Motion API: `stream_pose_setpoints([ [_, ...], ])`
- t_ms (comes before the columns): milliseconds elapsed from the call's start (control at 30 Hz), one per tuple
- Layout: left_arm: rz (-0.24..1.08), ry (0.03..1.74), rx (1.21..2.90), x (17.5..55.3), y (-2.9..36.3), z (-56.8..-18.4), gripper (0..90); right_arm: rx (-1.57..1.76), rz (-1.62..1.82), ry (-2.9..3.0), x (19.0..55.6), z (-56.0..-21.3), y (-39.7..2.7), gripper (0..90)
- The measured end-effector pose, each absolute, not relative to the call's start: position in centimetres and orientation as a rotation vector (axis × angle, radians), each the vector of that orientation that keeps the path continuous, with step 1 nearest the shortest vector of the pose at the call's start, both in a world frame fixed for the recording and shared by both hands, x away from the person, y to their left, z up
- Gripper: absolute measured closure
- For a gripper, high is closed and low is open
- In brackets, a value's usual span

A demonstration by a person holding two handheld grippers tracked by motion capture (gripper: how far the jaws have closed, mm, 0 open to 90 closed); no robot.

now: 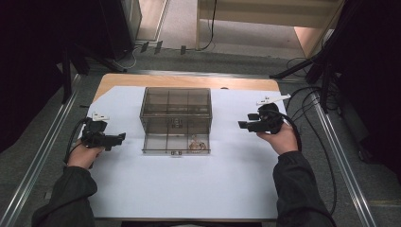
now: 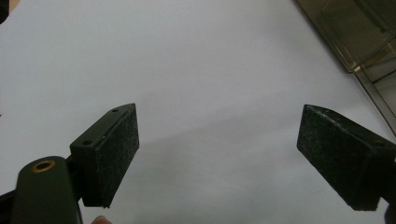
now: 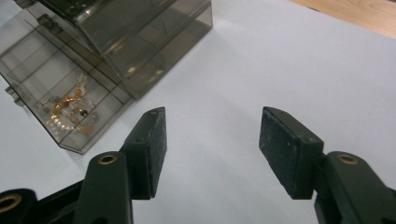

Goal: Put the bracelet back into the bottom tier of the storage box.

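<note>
In the high view, a smoky clear plastic drawer box (image 1: 175,111) stands mid-desk on a white sheet (image 1: 189,184), its bottom drawer (image 1: 176,144) pulled out toward the person, with gold jewellery (image 1: 197,144) in the right front compartment. The left hand-held gripper (image 1: 116,138) and right hand-held gripper (image 1: 244,125) flank it, well apart from it.

In the left gripper view, the jaws stand wide apart, empty, over the sheet.

In the right gripper view, the jaws are likewise spread and empty; the jewellery looks light, tangly and delicate, the drawer stiff but slippery; pinch its front lip.
</note>
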State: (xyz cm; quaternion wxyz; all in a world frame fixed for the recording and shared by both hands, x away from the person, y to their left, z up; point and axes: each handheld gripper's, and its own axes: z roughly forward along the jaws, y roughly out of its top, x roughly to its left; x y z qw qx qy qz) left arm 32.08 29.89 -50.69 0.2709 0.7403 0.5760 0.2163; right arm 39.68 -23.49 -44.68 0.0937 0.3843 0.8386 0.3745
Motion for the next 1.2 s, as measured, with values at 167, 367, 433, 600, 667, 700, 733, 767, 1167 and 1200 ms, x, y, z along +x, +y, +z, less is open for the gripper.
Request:
stream_pose_setpoints([
  [167, 0.583, 1.551, 1.995, 32.1, 29.9, -50.7, 14.1, 1.171, 1.112, 2.471, 39.9, -45.0, -24.4, 43.0],
  [367, 0.584, 1.55, 1.998, 32.1, 29.8, -50.8, 14.1, 1.199, 1.105, 2.461, 40.2, -45.5, -24.9, 42.9],
  [433, 0.583, 1.544, 2.0, 32.1, 29.7, -50.8, 14.1, 1.205, 1.096, 2.462, 40.3, -45.6, -25.0, 42.8],
  [600, 0.579, 1.547, 2.0, 32.2, 29.7, -50.9, 14.1, 1.227, 1.082, 2.453, 40.5, -46.0, -25.2, 42.6],
  [667, 0.579, 1.545, 1.999, 32.2, 29.7, -50.9, 14.1, 1.234, 1.083, 2.447, 40.6, -46.1, -25.3, 42.3],
  [700, 0.579, 1.544, 1.998, 32.2, 29.7, -50.9, 14.1, 1.235, 1.083, 2.444, 40.6, -46.1, -25.3, 42.2],
  [733, 0.58, 1.545, 2.0, 32.2, 29.8, -50.9, 14.1, 1.236, 1.084, 2.44, 40.7, -46.1, -25.3, 41.7],
  [767, 0.581, 1.545, 2.0, 32.2, 29.8, -50.9, 14.1, 1.241, 1.084, 2.438, 40.7, -46.2, -25.3, 41.2],
  [1167, 0.58, 1.542, 2.004, 32.2, 29.7, -50.9, 14.1, 1.234, 1.045, 2.422, 40.9, -46.6, -24.8, 27.2],
  [1200, 0.58, 1.542, 2.004, 32.2, 29.7, -50.9, 14.1, 1.219, 1.023, 2.416, 40.9, -46.9, -24.7, 24.5],
])
